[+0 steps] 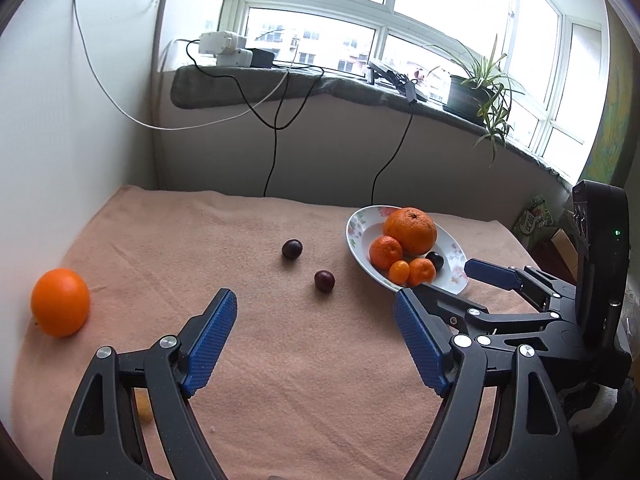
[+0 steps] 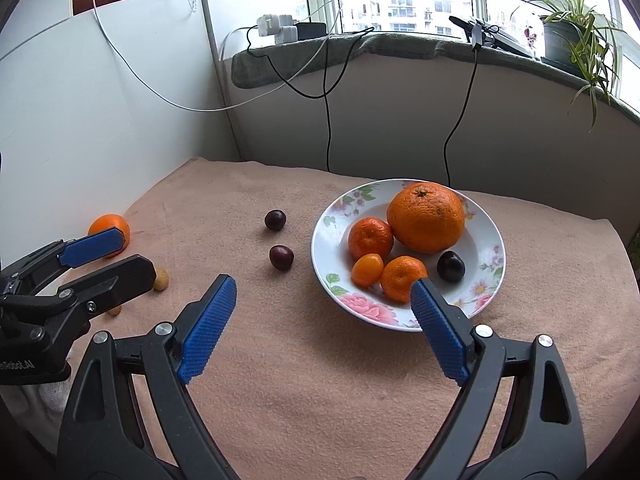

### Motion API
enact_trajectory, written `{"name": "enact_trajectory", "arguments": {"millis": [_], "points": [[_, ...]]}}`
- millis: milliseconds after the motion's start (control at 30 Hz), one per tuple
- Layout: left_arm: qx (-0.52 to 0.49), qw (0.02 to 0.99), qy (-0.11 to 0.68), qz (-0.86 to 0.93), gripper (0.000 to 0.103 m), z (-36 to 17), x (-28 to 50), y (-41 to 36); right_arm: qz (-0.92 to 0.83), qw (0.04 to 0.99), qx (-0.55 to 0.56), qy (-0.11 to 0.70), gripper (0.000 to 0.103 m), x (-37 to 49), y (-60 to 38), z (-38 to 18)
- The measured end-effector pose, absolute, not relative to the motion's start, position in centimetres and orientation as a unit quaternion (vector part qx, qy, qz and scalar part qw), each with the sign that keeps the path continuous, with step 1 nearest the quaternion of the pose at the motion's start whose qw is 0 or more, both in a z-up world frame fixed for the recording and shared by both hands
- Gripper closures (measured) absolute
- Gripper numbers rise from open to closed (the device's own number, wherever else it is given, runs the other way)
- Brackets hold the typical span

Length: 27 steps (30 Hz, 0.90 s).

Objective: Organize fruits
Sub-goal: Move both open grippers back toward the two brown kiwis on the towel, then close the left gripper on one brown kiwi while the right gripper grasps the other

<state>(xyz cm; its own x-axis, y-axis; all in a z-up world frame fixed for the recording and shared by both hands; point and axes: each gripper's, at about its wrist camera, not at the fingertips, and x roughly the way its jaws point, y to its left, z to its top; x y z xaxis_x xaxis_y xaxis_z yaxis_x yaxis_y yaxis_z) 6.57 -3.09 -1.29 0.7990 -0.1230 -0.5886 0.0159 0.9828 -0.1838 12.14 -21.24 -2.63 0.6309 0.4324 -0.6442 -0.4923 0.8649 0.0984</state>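
A flowered white plate (image 2: 486, 240) (image 1: 356, 226) holds a big orange (image 2: 426, 216), two mandarins (image 2: 370, 238), a small orange fruit and a dark plum (image 2: 451, 266). On the pink cloth to the plate's left lie two dark plums (image 2: 281, 257) (image 1: 324, 280). A loose orange (image 1: 60, 302) (image 2: 110, 226) rests near the white board. My left gripper (image 1: 314, 298) (image 2: 136, 252) is open and empty, short of the plums. My right gripper (image 2: 323, 286) (image 1: 444, 278) is open and empty at the plate's near rim.
Small yellowish fruits (image 2: 160, 278) lie beside the left gripper, one half hidden. A white board (image 1: 60, 120) walls the left side. Cables (image 1: 274, 152) hang from the sill with chargers (image 1: 224, 48) and a potted plant (image 1: 476, 88). Boxes (image 1: 538, 220) stand past the cloth's right edge.
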Motion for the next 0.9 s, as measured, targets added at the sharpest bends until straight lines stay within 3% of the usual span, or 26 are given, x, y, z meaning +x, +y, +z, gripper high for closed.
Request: {"name": "enact_trajectory", "arguments": {"millis": [800,900], "points": [[-0.129,0.922,0.363,0.047,0.023,-6.4,0.1,5.9,0.36,0.855,-0.101,0.359,0.012,10.6,-12.4,-4.0],[-0.137,0.918,0.37,0.048,0.027,-7.2,0.2,6.2,0.374,0.847,-0.107,0.362,0.019,10.6,-11.1,-4.3]]}}
